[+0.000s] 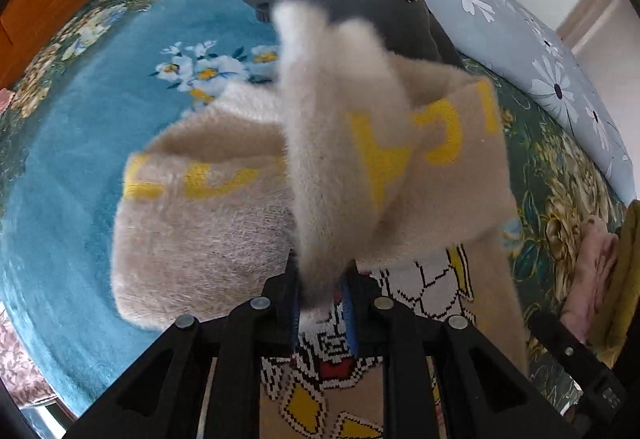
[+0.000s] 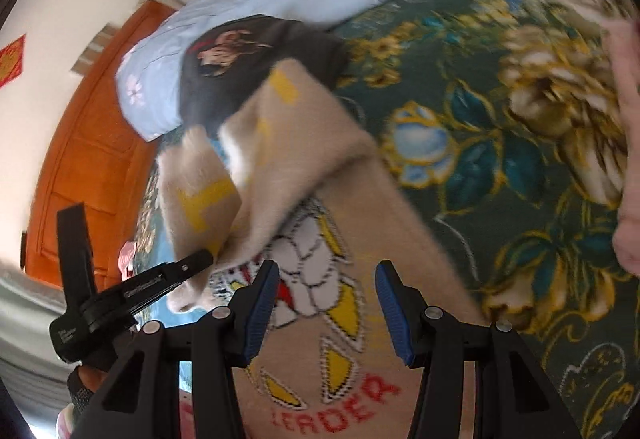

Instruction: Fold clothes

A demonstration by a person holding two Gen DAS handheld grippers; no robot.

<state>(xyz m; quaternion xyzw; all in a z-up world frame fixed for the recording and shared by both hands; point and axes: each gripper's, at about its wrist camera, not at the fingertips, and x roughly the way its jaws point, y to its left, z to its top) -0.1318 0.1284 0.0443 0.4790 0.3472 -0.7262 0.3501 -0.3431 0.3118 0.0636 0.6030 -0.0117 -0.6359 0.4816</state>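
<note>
Mid-fold: the left gripper [image 1: 322,297] clamps the beige sweater's [image 1: 208,223] sleeve, mid-frame over the floral blanket [image 1: 60,159]. The right gripper [image 2: 326,303] hangs released above its front. Next, lay the sleeve flat.

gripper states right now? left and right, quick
Left gripper: beige sweater sleeve between its jaws; whether the pads press on it cannot be told.
Right gripper: open, holding nothing, above the sweater.
</note>
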